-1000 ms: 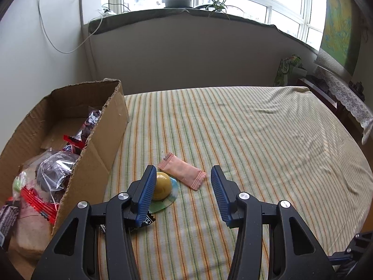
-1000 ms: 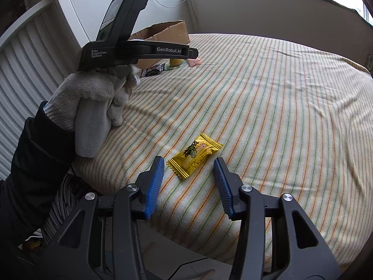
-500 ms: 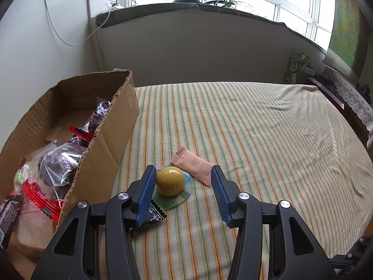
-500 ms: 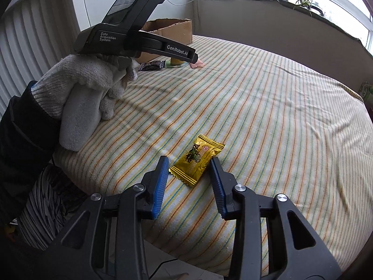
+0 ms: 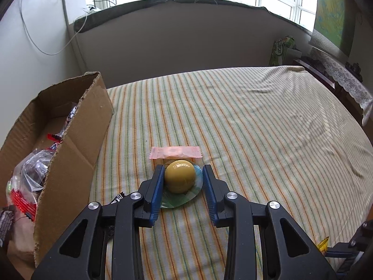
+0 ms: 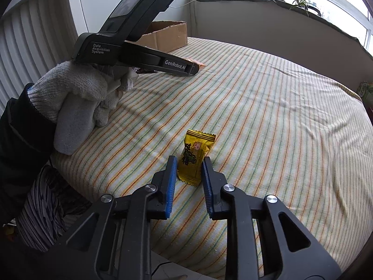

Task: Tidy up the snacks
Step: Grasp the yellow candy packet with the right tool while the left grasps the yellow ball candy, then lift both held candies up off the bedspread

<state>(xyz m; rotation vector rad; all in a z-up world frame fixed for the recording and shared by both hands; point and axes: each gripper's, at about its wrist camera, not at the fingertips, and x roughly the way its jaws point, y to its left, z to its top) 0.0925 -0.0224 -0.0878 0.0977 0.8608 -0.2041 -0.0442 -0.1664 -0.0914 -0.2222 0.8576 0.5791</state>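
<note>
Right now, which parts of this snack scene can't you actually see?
- Box contents, left view: its wall and the frame edge hide most.
- Dark packet, left view: left gripper covers it.
- Yellow wrapper print, right view: too small to read.

Round yellow jelly cup (image 5: pixel 179 179), domed, sealed on a clear green-blue film rim: sits dome-up on the striped cloth, just right of the box. Flat pink rectangular sachet (image 5: pixel 175 152) with crimped ends: lies crosswise, touching the cup's far edge. Small dark wrapper (image 5: pixel 117 197), mostly hidden, near the box's front. Open brown cardboard box (image 5: pixel 77 144): holds clear and red-trimmed packets. Yellow foil candy packet (image 6: pixel 194 157) with dark print and serrated ends: lies lengthwise near the cloth's edge, well apart from the box.
</note>
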